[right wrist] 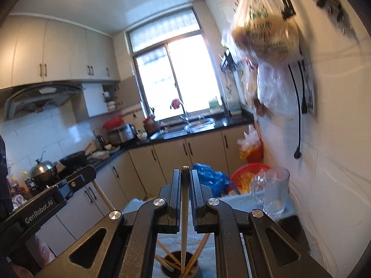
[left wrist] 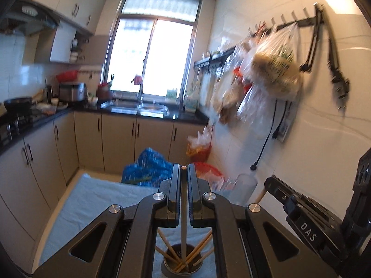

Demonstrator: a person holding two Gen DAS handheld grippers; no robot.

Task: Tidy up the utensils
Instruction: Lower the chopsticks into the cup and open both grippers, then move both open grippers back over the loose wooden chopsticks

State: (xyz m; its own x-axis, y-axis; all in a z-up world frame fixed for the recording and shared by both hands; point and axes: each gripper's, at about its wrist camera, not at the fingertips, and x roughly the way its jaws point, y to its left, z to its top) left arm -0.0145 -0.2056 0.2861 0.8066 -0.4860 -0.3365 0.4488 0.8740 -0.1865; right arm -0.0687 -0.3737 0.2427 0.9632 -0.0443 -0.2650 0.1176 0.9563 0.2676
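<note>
Kitchen cupboards run along the back wall under a bright window, and a black counter holds a sink. Close to the cameras is a worktop with a pale blue cloth on it.

On that cloth stands a small round metal cup with wooden chopsticks leaning out of it in all directions. They are thin, light brown sticks. A clear glass mug stands on the far right of the cloth, near the white wall, well apart from the cup.

The left gripper points a little downward, above the cup. Its fingers are squeezed almost together on one pale chopstick, which runs straight between them with its round end poking out at the tip.

The right gripper is just beside it, pointing the same way. Its fingers are also pinched tight on one light chopstick with a dark top, whose lower end reaches down into the cup.
</note>
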